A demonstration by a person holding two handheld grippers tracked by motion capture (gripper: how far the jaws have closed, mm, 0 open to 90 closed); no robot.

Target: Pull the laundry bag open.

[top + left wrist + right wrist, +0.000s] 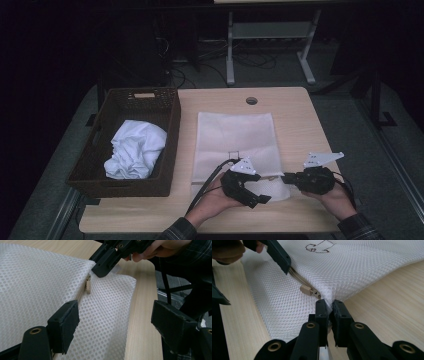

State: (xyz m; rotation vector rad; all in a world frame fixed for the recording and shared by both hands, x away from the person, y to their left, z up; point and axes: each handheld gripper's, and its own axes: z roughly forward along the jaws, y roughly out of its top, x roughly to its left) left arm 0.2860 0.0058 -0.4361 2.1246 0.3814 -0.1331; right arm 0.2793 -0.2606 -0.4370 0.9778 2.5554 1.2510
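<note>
High view: the tabletop (300,120) carries a dark woven basket (107,182) along its left edge, holding a crumpled white cloth (135,150), and, at the middle, a flat white mesh laundry bag (235,137) whose zippered end lies at the near edge, where both my hands work. My right gripper (327,305) has its jaws pressed together on a pinch of mesh at the bag's near edge, just beside the zipper's end, anchoring the fabric. My left gripper (113,315) stands with its jaws spread wide and empty, one jaw over the mesh and the other over bare wood. The beige zipper pull (308,290) lies flat on the bag between the two grippers, close to the right gripper's hold. I judge the step in hand to be opening the zipper: the bag is braced, the pull not yet taken. The next move calls for me to bring the left jaws down around the small tab, close on it squarely, and draw it along the zipper track (295,275) away from the anchored end.
</note>
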